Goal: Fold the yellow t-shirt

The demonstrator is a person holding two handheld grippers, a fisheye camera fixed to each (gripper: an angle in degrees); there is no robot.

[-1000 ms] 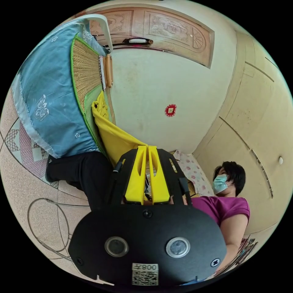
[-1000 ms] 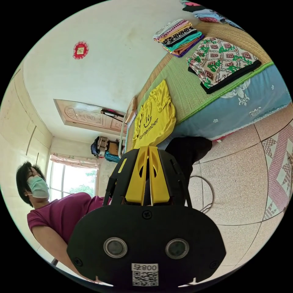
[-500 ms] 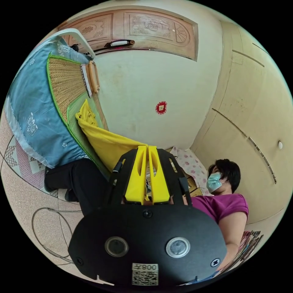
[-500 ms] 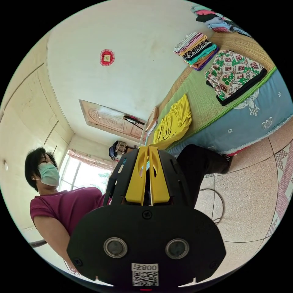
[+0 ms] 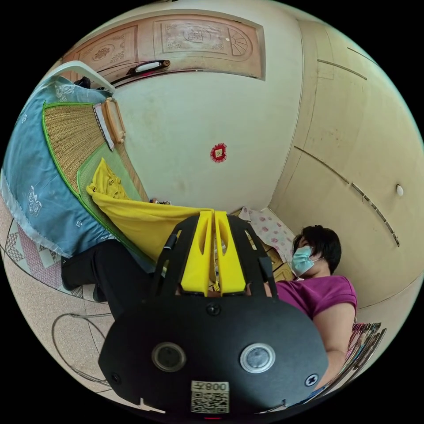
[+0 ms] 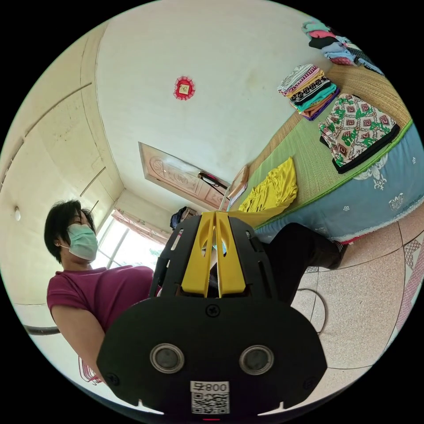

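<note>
Left hand-held gripper (image 5: 213, 214): yellow jaws drawn together, clamped on an edge of the yellow t-shirt (image 5: 132, 214), cloth stretched from the jaw tips away to the bed. Right hand-held gripper (image 6: 215, 215): jaws likewise together, pinching a yellow edge of the same garment at their tips, though the grip itself sits half hidden behind the black housing.

Far end of the t-shirt crumpled on the green mat (image 6: 304, 154) atop the bed (image 6: 375, 185), near the bed's edge; near end lifted off and pulled taut toward both grippers. In the left gripper view, stretched as a broad yellow band from the mat down to the jaws; in the right gripper view, bunched in folds on the mat with a strip running to the jaws.

Farther along the mat in the right gripper view: a folded patterned garment (image 6: 357, 130) with green and red motifs, lying flat near the bed's edge, and beyond it a stack of folded clothes (image 6: 309, 90) by the wall. Blue bedsheet (image 5: 31, 176) hanging over the bed's side. A person in a magenta top (image 6: 106, 291) close behind the grippers, dark trouser leg (image 6: 300, 254) against the bed's side. Tiled floor (image 6: 366, 318) below.
</note>
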